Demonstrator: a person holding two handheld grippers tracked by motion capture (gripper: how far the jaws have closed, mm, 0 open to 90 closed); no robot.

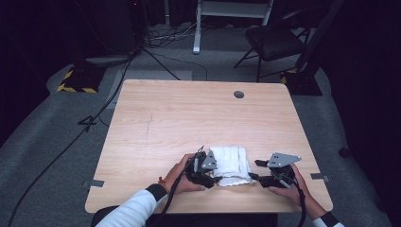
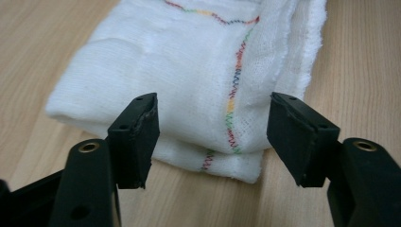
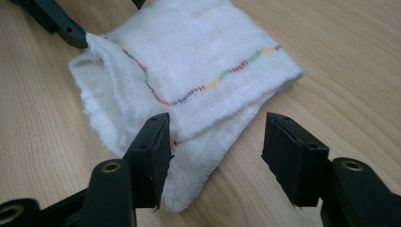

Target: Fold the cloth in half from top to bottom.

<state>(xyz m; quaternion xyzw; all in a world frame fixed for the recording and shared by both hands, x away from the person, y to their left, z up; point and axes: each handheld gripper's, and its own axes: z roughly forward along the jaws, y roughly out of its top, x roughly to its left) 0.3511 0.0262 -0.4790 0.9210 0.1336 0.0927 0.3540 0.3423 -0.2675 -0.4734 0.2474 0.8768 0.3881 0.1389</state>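
One folded white cloth (image 1: 230,165) with coloured zigzag stitching lies flat near the front edge of the bench (image 1: 189,113), between the two grippers. Left gripper (image 2: 213,137) and right gripper (image 3: 215,158) both stand released, fingers spread at the cloth's corners, gripping nothing. To finish cleanly, back both straight off without snagging the fold.

Both forearms come in from the bottom of the high view, low and close together; the left hand (image 1: 178,176) holds the left gripper (image 2: 213,137) pointing inward, its 2 black jaws standing apart and pressing on nothing; the right hand (image 1: 289,185) holds the right gripper (image 3: 215,158) pointing back toward it, jaws apart too; the left sleeve looks white, though it is dim there.
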